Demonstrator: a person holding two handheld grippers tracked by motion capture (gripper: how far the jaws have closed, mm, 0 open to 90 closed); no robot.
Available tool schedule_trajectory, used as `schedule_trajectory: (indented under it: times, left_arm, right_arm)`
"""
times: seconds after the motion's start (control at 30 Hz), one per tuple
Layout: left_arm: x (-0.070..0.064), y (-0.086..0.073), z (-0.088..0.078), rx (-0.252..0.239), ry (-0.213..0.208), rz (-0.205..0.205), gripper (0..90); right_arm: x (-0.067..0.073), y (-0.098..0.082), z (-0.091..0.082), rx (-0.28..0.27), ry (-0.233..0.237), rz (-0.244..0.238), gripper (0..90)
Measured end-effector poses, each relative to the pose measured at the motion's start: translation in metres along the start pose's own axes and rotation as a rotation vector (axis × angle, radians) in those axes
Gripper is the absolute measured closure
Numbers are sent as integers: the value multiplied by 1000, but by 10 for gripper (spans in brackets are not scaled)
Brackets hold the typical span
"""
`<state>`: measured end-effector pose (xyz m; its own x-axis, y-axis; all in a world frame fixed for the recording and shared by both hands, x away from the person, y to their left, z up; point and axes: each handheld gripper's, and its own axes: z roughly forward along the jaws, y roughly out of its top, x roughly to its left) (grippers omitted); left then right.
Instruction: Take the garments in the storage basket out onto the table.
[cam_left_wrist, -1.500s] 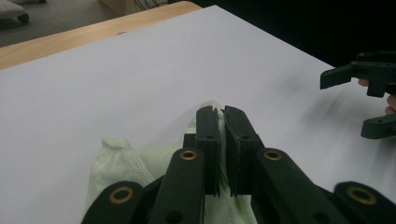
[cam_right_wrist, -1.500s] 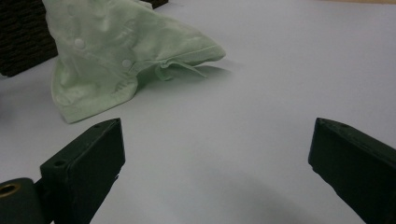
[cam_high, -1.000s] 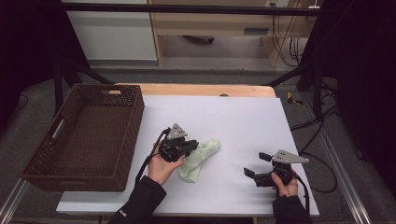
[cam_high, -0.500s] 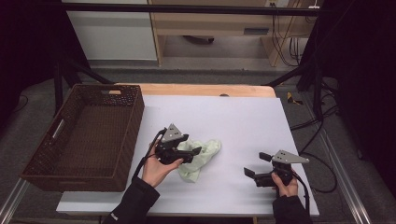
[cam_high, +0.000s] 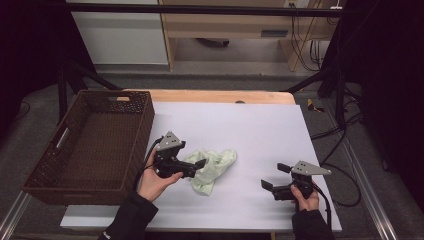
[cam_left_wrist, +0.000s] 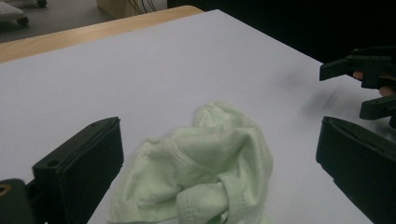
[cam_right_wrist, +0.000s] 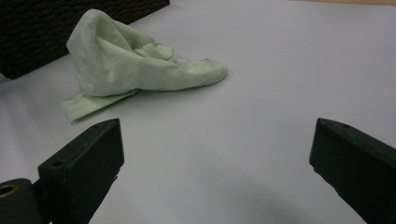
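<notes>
A crumpled pale green cloth (cam_high: 214, 170) lies on the white table top (cam_high: 250, 130), left of its middle. My left gripper (cam_high: 196, 169) is at the cloth's left edge, pointing right. Its jaws have just been opening and now stand wide. In the left gripper view the cloth (cam_left_wrist: 205, 172) lies loose between and ahead of the left gripper (cam_left_wrist: 219, 135), with neither pad pressing on it. My right gripper (cam_high: 272, 176) rests near the front right of the table, open, pointing left toward the cloth (cam_right_wrist: 135, 65). Nothing lies between the right gripper's (cam_right_wrist: 218, 134) jaws.
A dark brown wicker basket (cam_high: 75, 165) stands at the table's left edge, close behind the left hand; its wall (cam_right_wrist: 46, 28) shows beyond the cloth in the right gripper view. A wooden strip (cam_high: 215, 96) runs along the far edge. Cables trail off to the right.
The left gripper's jaws have opened off the cloth and the hand has drawn back to the left. The cloth now lies free on the table. The right gripper has kept still.
</notes>
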<state>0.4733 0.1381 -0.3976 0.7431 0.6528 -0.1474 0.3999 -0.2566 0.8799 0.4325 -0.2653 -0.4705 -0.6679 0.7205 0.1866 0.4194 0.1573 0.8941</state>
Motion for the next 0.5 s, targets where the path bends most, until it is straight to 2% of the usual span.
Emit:
schedule_trajectory:
  times: [0.17,0.27,0.5]
  left_arm:
    - [4,-7,-11,-6,-2,12,5]
    - [7,-13,-16,-13,-12,-2,5]
    - [11,-29,-24,-14,6,1,5]
  right_arm:
    - [0,0,0,-3,2,0,29]
    - [1,1,1,-3,2,-4,26]
    - [3,1,2,2,8,-2,25]
